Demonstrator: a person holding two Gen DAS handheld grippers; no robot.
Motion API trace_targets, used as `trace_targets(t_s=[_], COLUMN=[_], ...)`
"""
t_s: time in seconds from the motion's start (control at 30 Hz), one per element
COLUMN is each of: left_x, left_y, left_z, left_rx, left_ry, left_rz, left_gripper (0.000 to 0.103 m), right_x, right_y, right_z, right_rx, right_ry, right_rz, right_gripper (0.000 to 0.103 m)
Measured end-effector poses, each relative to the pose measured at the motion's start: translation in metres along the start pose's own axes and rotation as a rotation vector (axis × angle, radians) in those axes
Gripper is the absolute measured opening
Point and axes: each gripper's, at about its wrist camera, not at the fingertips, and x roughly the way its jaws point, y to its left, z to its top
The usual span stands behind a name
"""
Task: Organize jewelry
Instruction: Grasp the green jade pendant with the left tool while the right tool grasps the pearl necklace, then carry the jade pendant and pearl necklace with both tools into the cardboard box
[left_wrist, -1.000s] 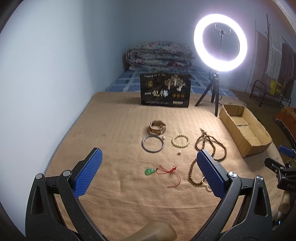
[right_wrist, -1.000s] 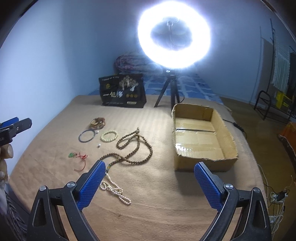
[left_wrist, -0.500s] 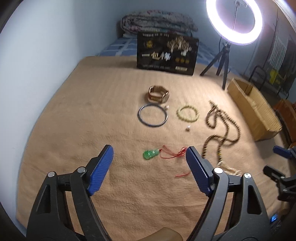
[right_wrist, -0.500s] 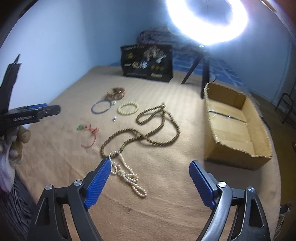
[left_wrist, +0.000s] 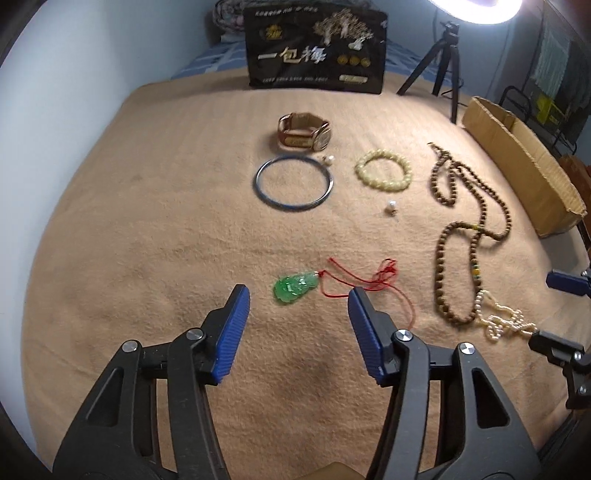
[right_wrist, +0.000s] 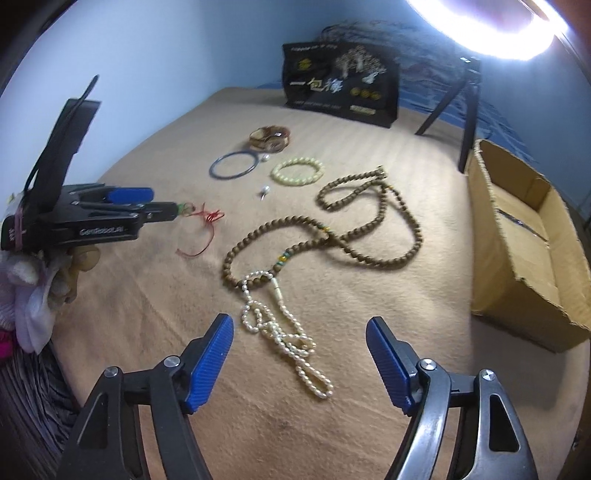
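Observation:
Jewelry lies on a tan blanket (left_wrist: 147, 221). My left gripper (left_wrist: 297, 293) is open, its blue pads just short of a green jade pendant (left_wrist: 294, 287) on a red cord (left_wrist: 369, 284). My right gripper (right_wrist: 300, 325) is open, low over a white pearl necklace (right_wrist: 284, 332) that tangles with a long brown bead necklace (right_wrist: 369, 229). Beyond lie a blue bangle (left_wrist: 293, 182), a pale bead bracelet (left_wrist: 384, 170), a watch (left_wrist: 304, 131) and two loose pearls (left_wrist: 391, 207). The left gripper also shows in the right wrist view (right_wrist: 162, 205).
An open cardboard box (right_wrist: 524, 236) sits at the blanket's right edge, also in the left wrist view (left_wrist: 517, 155). A black printed bag (left_wrist: 317, 48) stands at the back beside a ring light tripod (left_wrist: 447, 59). A blue wall runs along the left.
Both grippers have moved forward and down toward the blanket. The left has closed in on the jade pendant, the right on the pearl necklace. Both stay open.

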Motion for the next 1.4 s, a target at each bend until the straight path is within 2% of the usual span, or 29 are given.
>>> trace_targets(t_s=[0.1,0.47,0.63,0.77,0.93,1.03,1.1,1.3,1.4], left_x=[0.007,0.027,0.030,0.031,0.030,0.030,0.030,0.023,0.016], left_y=[0.006,0.007,0.005,0.003,0.002,0.003,0.004,0.004,0.001], left_z=[0.002,0.007,0.007,0.009,0.008,0.008,0.009,0.009,0.010], left_rx=[-0.028,-0.052,-0.045,-0.038,-0.042,-0.050,-0.055,-0.068,-0.062], left_ry=[0.014,0.048,0.041,0.039,0.037,0.037,0.037,0.026,0.010], left_rz=[-0.008,-0.015,-0.017,-0.028,-0.034,-0.040,-0.043,-0.047,-0.046], left_gripper=[0.054,0.054,0.044,0.029,0.029,0.029,0.029,0.029,0.029], right_x=[0.007,0.021,0.029,0.037,0.048,0.047,0.045,0.044,0.041], right_y=[0.001,0.006,0.009,0.012,0.017,0.017,0.015,0.013,0.009], right_z=[0.000,0.001,0.002,0.003,0.003,0.004,0.005,0.006,0.006], right_rx=[-0.007,-0.037,-0.053,-0.069,-0.104,-0.104,-0.093,-0.082,-0.060], right_ry=[0.015,0.045,0.058,0.073,0.097,0.100,0.102,0.106,0.104], right_rz=[0.009,0.019,0.024,0.026,0.008,0.018,0.038,0.043,0.049], right_gripper=[0.076,0.076,0.076,0.074,0.069,0.054,0.036,0.010,0.005])
